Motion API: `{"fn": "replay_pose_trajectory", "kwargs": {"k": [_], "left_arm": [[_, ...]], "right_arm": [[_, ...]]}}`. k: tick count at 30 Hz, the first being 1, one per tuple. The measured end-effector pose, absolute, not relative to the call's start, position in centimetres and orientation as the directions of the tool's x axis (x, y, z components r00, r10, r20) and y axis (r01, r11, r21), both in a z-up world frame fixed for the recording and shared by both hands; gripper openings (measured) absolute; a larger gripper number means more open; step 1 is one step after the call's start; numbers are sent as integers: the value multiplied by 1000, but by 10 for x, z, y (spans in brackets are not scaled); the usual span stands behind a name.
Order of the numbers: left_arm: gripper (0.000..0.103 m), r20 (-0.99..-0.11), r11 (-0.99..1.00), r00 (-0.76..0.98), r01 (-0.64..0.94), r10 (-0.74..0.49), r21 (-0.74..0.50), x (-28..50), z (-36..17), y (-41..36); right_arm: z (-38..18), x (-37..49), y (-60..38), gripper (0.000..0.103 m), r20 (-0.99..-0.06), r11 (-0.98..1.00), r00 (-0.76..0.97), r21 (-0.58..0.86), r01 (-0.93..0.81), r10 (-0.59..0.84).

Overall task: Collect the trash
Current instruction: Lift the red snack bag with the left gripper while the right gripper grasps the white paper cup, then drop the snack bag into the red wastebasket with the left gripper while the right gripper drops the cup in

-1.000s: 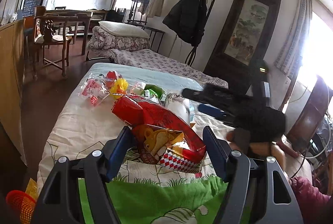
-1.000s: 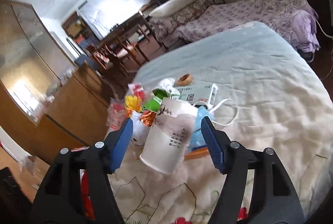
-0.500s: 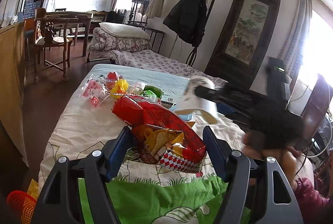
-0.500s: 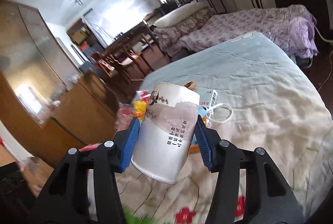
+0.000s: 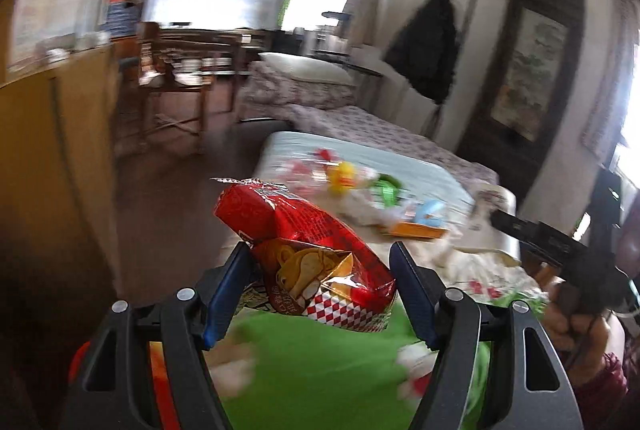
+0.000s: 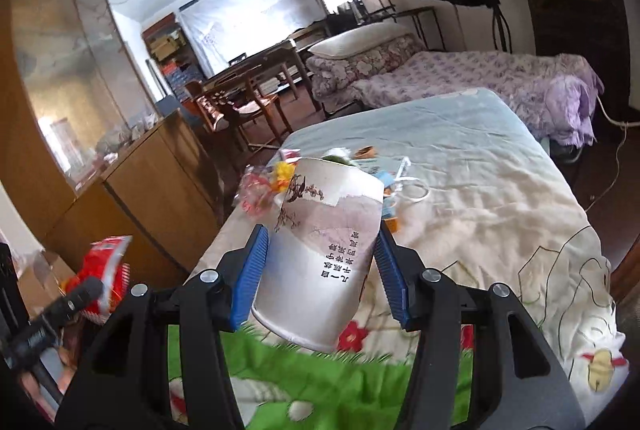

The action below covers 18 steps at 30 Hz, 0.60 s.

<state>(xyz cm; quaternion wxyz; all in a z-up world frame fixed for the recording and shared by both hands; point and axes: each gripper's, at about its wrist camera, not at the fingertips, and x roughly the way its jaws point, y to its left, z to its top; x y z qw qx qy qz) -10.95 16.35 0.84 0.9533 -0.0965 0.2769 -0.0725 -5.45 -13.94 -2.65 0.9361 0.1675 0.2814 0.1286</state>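
My left gripper is shut on a red chip bag and holds it in the air over the bed's left edge. The bag also shows at the left of the right wrist view. My right gripper is shut on a white paper cup with printed characters, held above the bed. Several wrappers and small trash pieces lie in a pile on the bed; the pile also shows behind the cup in the right wrist view. The right gripper shows at the right of the left wrist view.
The bed has a white and green patterned cover. A wooden cabinet stands left of it. An orange-red basket sits low beside the bed. A second bed, table and chairs are further back.
My left gripper has lifted the chip bag and swung it left off the bed. My right gripper closed on the cup, raised it and pulled it back from the pile.
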Motion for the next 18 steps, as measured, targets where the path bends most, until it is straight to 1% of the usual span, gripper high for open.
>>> {"fn": "replay_pose_trajectory", "kwargs": {"k": [6, 8, 13, 18], "left_arm": [[70, -518, 982, 855, -71, -30, -175, -156, 17, 235], [70, -521, 978, 853, -108, 0, -177, -172, 13, 255], [70, -556, 967, 830, -182, 53, -180, -199, -9, 291], [72, -615, 956, 786, -225, 65, -186, -205, -51, 321]], "right_arm": [[0, -81, -106, 54, -461, 918, 812, 332, -215, 357], [11, -93, -92, 54, -441, 911, 811, 326, -253, 383], [27, -115, -51, 54, -423, 900, 797, 268, -343, 430], [30, -130, -6, 54, -442, 891, 775, 181, -416, 452]]}}
